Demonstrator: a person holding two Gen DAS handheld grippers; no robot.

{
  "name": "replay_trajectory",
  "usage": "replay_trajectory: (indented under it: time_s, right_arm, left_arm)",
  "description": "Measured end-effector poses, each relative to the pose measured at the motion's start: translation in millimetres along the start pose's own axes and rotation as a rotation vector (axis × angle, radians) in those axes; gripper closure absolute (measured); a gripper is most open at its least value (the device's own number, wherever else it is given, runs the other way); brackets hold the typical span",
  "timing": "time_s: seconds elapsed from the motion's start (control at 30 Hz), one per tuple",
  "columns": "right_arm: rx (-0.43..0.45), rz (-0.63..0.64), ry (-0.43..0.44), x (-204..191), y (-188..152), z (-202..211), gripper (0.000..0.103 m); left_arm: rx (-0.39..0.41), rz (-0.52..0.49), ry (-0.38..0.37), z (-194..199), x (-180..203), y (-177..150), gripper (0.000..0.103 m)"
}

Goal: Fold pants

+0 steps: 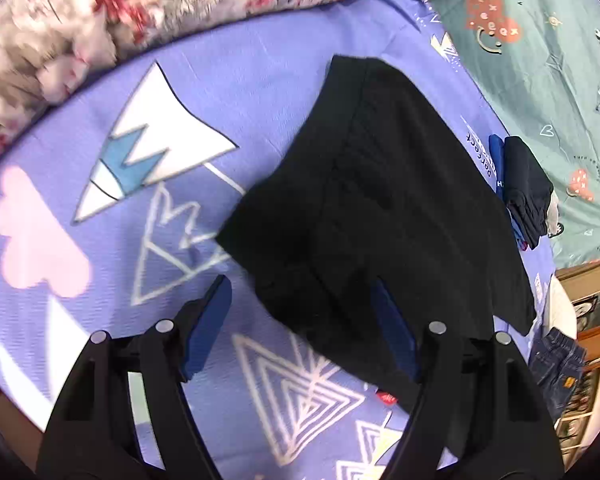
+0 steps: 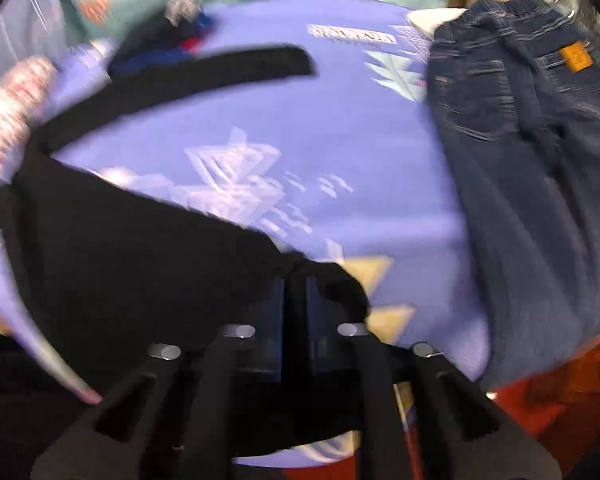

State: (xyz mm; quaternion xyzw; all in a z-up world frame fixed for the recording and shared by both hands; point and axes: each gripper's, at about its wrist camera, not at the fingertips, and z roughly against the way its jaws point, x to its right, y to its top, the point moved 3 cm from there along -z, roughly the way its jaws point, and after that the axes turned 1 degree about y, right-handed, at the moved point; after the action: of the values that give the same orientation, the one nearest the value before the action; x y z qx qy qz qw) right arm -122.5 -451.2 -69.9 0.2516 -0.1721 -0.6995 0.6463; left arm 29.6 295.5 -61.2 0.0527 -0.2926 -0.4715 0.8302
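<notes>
Black fabric pants lie on a lilac bedsheet printed with white triangle shapes, spread across the bed. In the left wrist view the garment sits directly ahead of the left gripper and slightly to its right; the long axis runs away from the jaws, up and a little rightward, toward what looks like the waistband at the far end.

Left gripper: jaws wide apart, nothing held. Its right-hand blue pad overlaps the near edge of the cloth; the other pad is over bare sheet. Whether either pad touches, cannot tell. Pose: low, angled down at the bed, pointing along the garment.

Right gripper: jaws pressed nearly together with black cloth pinched between them. The frame is blurred, but the fabric bunches at the pads and one dark strip arcs away up and right across the sheet. Judgement: this hand has a leg end or hem and is mid-carry.

Key relation: the right hand already has cloth; the left is nearer the flat body of the pants and free to pin or take an edge. The fold probably goes along the long axis.

Nearby, not part of the task: dark blue denim jeans with a tan patch on the right of the bed, a small pile of dark folded clothes, a red-and-white floral quilt.
</notes>
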Motion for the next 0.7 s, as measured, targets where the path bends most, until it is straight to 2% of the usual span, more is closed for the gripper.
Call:
replay_trajectory:
  time_s: [0.13,0.27,0.33,0.4,0.43,0.5,0.53,0.6,0.7]
  right_arm:
    - [0.108,-0.018,0.052,5,32,23,0.093]
    - [0.243,-0.02,0.044,7,74,44,0.093]
    - [0.244,-0.035,0.017,11,86,36,0.093]
    - [0.184,-0.055,-0.008,15,88,10,0.093]
    - [0.162,-0.063,-0.012,17,86,0,0.093]
    - [0.115,-0.083,-0.019,21,78,-25,0.093]
    - [0.11,-0.092,-0.017,23,74,-31,0.093]
    - [0.11,-0.127,-0.006,31,68,-39,0.093]
    - [0.123,-0.144,0.007,35,68,-40,0.093]
  left_arm:
    - [-0.023,0.015,0.003,4,-12,-5,0.03]
    - [-0.051,-0.017,-0.024,-1,-3,-14,0.031]
    - [-0.033,-0.027,-0.018,-9,4,-12,0.028]
    - [-0.018,-0.03,-0.013,-17,12,-7,0.026]
    - [-0.008,-0.033,-0.003,-21,16,-5,0.022]
    - [0.0,-0.047,0.008,-27,24,-1,0.022]
    - [0.0,-0.048,0.01,-29,26,0,0.04]
    - [-0.043,-0.066,-0.033,-38,34,-1,0.087]
    - [0.014,-0.076,-0.07,-21,42,-5,0.089]
